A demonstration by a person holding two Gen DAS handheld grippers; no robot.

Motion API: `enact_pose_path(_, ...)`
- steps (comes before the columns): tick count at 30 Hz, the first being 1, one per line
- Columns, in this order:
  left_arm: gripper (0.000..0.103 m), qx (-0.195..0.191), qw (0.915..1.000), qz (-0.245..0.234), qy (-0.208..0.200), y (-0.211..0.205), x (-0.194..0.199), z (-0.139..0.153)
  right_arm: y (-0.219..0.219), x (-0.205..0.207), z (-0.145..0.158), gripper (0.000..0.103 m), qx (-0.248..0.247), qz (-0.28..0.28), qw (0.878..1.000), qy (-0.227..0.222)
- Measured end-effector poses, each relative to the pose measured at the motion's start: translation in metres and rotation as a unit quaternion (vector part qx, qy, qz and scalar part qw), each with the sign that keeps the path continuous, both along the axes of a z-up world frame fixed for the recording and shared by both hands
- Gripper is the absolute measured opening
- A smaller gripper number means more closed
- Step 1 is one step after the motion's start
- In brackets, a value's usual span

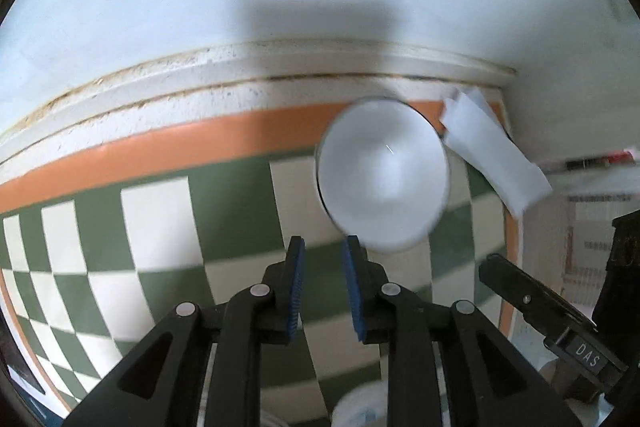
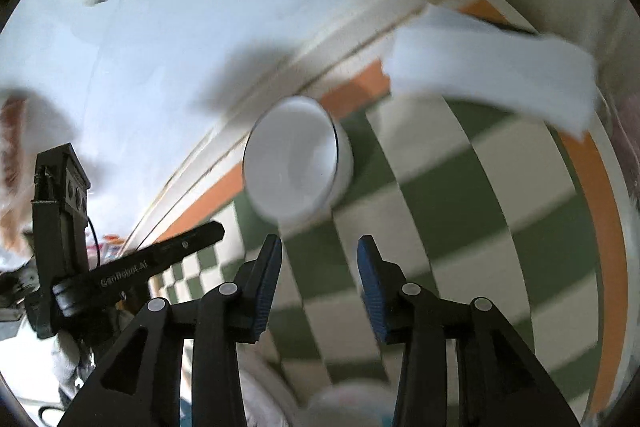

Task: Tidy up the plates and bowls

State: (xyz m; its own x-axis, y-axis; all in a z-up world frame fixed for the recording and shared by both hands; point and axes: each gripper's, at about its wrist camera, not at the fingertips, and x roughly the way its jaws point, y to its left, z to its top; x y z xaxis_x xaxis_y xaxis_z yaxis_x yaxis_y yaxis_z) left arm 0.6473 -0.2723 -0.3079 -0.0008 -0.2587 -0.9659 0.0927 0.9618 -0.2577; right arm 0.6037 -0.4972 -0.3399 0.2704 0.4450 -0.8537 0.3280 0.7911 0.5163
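in the left wrist view, the left gripper [image 1: 322, 259] sits bottom centre, tongs narrow and holding nothing, while the white bowl [image 1: 382, 175] rests right of centre on the checkered mat [image 1: 160, 219], just beside a white cloth [image 1: 494, 157]. in the right wrist view, the right gripper [image 2: 319, 263] is wider and empty; the bowl [image 2: 294, 163] lies centre, near the table's back edge. judged risk: a blurred, hurried approach could nudge it off the mat or snag the cloth

A checked mat [image 1: 160, 227] with an orange border carries a white bowl [image 1: 382, 177] and a paper [image 1: 494, 155] at its corner
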Motion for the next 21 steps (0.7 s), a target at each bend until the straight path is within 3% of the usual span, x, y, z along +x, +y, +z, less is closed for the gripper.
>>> enact_pose_path(8, 0.018, 0.016, 0.9991, -0.014, 0.038, -0.018, 0.033, -0.050, 0.007, 0.057, -0.041, 0.042, -0.029, 0.009, 0.999, 0.031)
enact_pose_path(10, 0.018, 0.016, 0.9990, -0.019, 0.037, -0.021, 0.037, -0.057, 0.007, 0.063, -0.050, 0.038, -0.029, 0.009, 0.999, 0.038)
enact_pose_path(12, 0.013, 0.017, 0.9992, -0.023, 0.027, -0.024, 0.038, -0.061, 0.008, 0.064, -0.058, 0.020, -0.035, 0.012, 0.998, 0.045)
enact_pose_path(14, 0.010, 0.014, 0.9992, -0.032, 0.022, -0.030, 0.039, -0.063, 0.008, 0.066, -0.062, 0.013, -0.045, 0.014, 0.998, 0.047)
enact_pose_path(21, 0.010, 0.020, 0.9989, -0.040, 0.010, -0.036, 0.033, -0.060, 0.011, 0.068, -0.057, 0.012, -0.061, 0.020, 0.997, 0.038)
